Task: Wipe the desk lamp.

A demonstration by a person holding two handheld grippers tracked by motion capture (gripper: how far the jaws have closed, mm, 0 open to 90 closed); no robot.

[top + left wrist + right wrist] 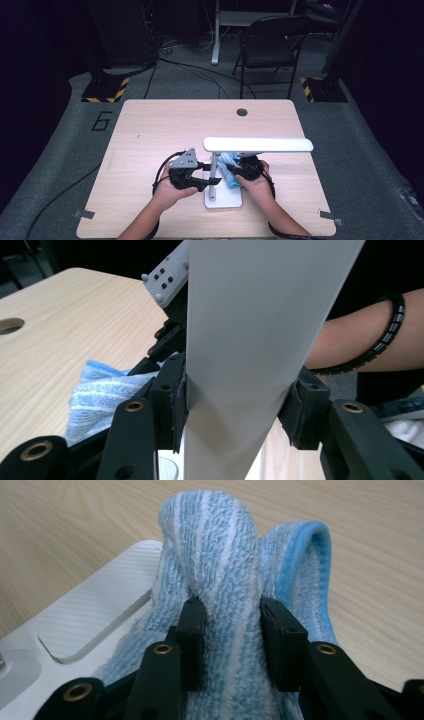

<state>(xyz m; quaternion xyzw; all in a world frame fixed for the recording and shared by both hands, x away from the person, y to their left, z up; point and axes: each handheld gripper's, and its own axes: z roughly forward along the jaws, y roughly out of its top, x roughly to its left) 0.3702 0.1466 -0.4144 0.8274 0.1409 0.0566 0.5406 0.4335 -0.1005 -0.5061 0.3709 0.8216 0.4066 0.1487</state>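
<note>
The left gripper [212, 181] clamps the white desk lamp [257, 145] by its flat upright arm [250, 340], both pads pressed on the arm's edges, while the right gripper [239, 176] pinches a bunched blue-and-white striped cloth [220, 560] that rests against the lamp base [85, 625], just right of the arm under the long lamp head. The work looks like wiping the lamp down. The risk is in the steadying grip: the arm is smooth and tapered, so a hard wipe could slide it in the jaws or tip the light base on the wooden table [150, 130]. The cloth could also slip from the narrow pinch.
</note>
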